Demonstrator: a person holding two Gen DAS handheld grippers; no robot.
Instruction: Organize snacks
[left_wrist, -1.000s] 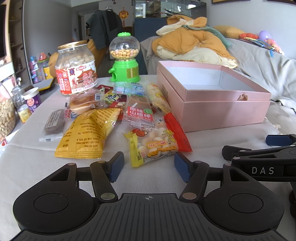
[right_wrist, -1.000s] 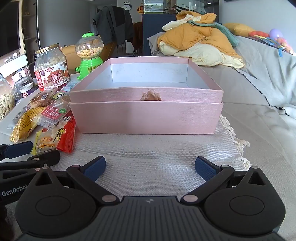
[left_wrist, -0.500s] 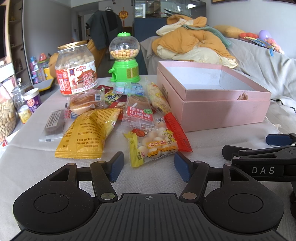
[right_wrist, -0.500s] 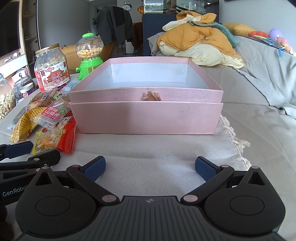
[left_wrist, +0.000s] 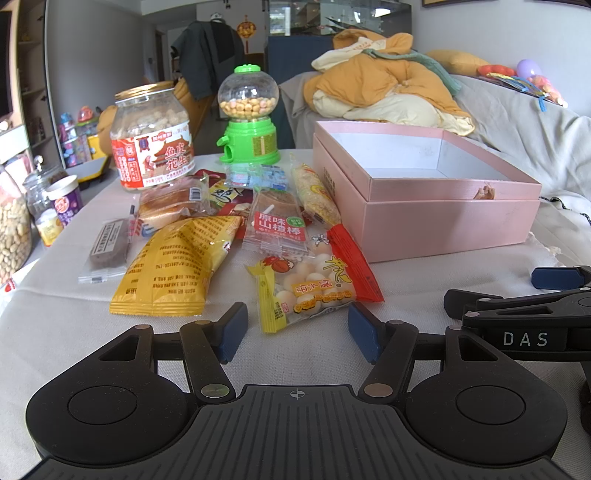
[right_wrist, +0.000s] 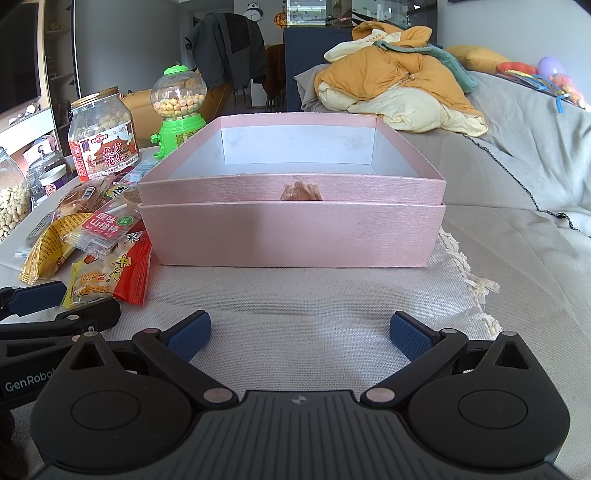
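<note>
Nothing yet inside the pink box (right_wrist: 291, 229): white floor bare in both views, so sorting judged not begun. All loose packets lying on the tabletop (left_wrist: 55, 332) to the left of the box: red-and-yellow packet of round white sweets (left_wrist: 314, 284) nearest its front left corner, hawthorn stick packet (left_wrist: 277, 225) just behind, yellow bag (left_wrist: 173, 266) further left, wrapped bread (left_wrist: 170, 203) and dark bar (left_wrist: 107, 245) beyond that, long grain bar (left_wrist: 314, 194) close against the box's left wall. Peanut jar (left_wrist: 151, 136) and green candy dispenser (left_wrist: 249, 118) standing upright behind the packets, left of the box.

Left tool (left_wrist: 295, 328) low over the tabletop, jaws spread wide, empty, aimed at the sweets packet. Right tool (right_wrist: 297, 334) directly in front of the box, jaws wide apart, empty.

Remaining, by judgement: every packet still to be lifted and placed in the box.
</note>
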